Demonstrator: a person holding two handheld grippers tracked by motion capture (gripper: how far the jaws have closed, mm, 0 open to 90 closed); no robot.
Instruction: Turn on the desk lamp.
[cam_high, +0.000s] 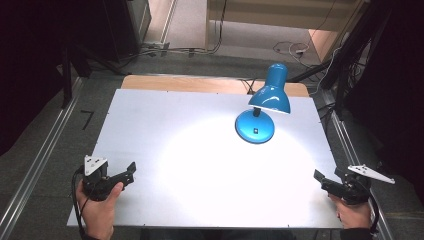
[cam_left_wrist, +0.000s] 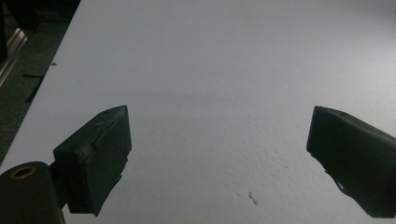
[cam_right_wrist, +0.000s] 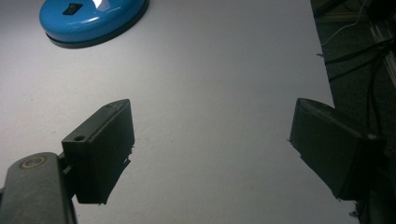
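Lamp (cam_high: 262, 107) stands lit at one o'clock on the counter (cam_high: 150, 125). It looks top-heavy and rigid; its base is likely the safest hold. Left tongs (cam_high: 131, 172) and right tongs (cam_high: 320, 179) gape wide, empty.

Glossy blue lamp (cam_high: 262, 107), matt white table (cam_high: 200, 150), matt black tongs (cam_left_wrist: 219, 158)

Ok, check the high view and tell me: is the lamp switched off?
No, the blue lamp is lit, throwing a bright pool onto the white table.
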